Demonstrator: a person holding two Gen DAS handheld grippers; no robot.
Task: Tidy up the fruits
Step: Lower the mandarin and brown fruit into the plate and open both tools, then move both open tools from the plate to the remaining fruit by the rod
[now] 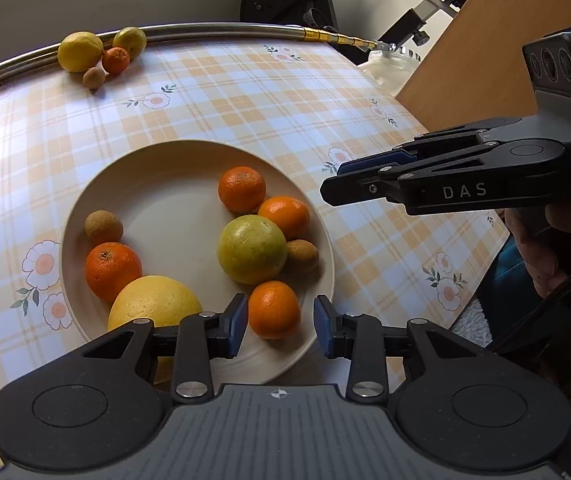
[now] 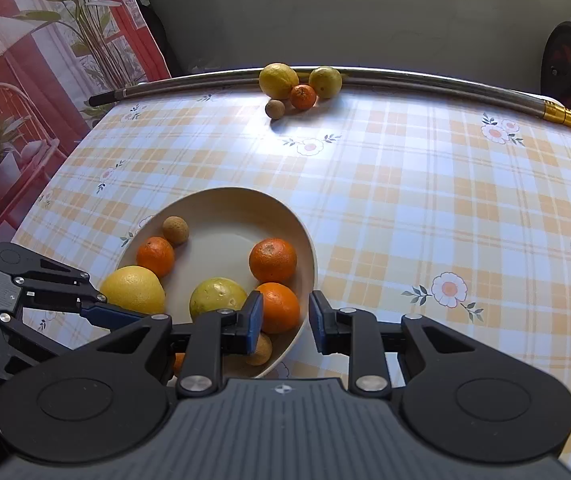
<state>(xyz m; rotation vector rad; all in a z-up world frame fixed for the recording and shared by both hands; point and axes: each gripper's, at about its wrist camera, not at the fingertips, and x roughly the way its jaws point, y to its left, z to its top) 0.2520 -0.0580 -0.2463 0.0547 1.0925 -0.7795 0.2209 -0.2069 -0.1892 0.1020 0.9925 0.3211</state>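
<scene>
Beige plate (image 1: 189, 160) sits on the worktop (image 1: 245, 92), which has a yellow plaid cloth with little flowers on it. On the plate there's a big yellow citrus (image 1: 153, 302), a green-yellow round fruit (image 1: 251, 249), four mandarins and two small brown fruits. One mandarin (image 1: 274, 309) is right at the near rim, and the left hand-held gripper (image 1: 281, 326) hovers over it with its blue pads spread on either side, not touching it as far as I can see.

The right hand-held gripper (image 2: 286, 326) is also spread wide with nothing between its pads. It's parked over the plate's right edge (image 2: 309, 264), with another mandarin (image 2: 278, 307) showing just past its left pad. In the left wrist view it comes in from the right side, well above the cloth, and from that side-on angle you can't really judge the gap.

Far back on the worktop is a second little bunch, well apart from the plate: a lemon (image 1: 80, 51), a greenish citrus (image 1: 130, 41), a small mandarin (image 1: 116, 60) and a brown fruit (image 1: 94, 77), all huddled against a metal pole (image 1: 225, 29) lying along the back edge. The lemon and the green one are touching the pole.
</scene>
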